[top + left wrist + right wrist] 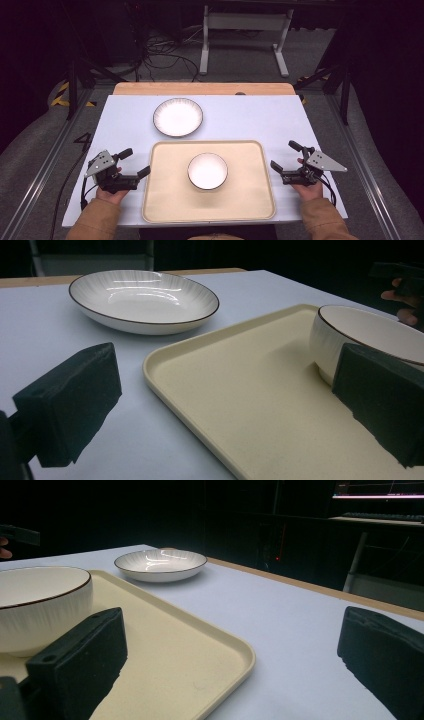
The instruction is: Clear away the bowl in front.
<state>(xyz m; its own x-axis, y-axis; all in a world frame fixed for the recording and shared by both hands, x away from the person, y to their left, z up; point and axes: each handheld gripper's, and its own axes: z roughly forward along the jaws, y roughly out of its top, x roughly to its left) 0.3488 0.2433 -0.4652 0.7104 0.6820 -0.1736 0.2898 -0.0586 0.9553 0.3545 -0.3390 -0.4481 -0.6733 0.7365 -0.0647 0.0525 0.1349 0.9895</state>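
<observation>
We have a cream tray [165,200] lying flat on the white table [125,120], with a white bowl [207,171] standing upright near its middle; a shallow plate [178,117] sits beyond the tray's far edge, apart from it. The left gripper [135,164] waits at the tray's left edge, the right gripper [286,157] at its right edge — both with jaws spread wide and nothing between them. In the left gripper view the tray's near-left corner [150,365] lies between the jaws, one jaw over bare table, the other over the tray floor beside the bowl [370,335].

Handling, as we judge it: the tray looks stiff and light, a moulded board with a low raised rim; its matte face should not be slippery. The bowl looks glazed ceramic — heavier, breakable, smooth at the foot, likely to slide if the tray tips. We would take hold at the middle of each short side, pinching the rim, and keep the tray level.

Orientation: the tray's long axis runs left to right across the table, its short sides facing the two grippers. The bowl [40,605] opens upward and, being round, has no heading of its own.
</observation>
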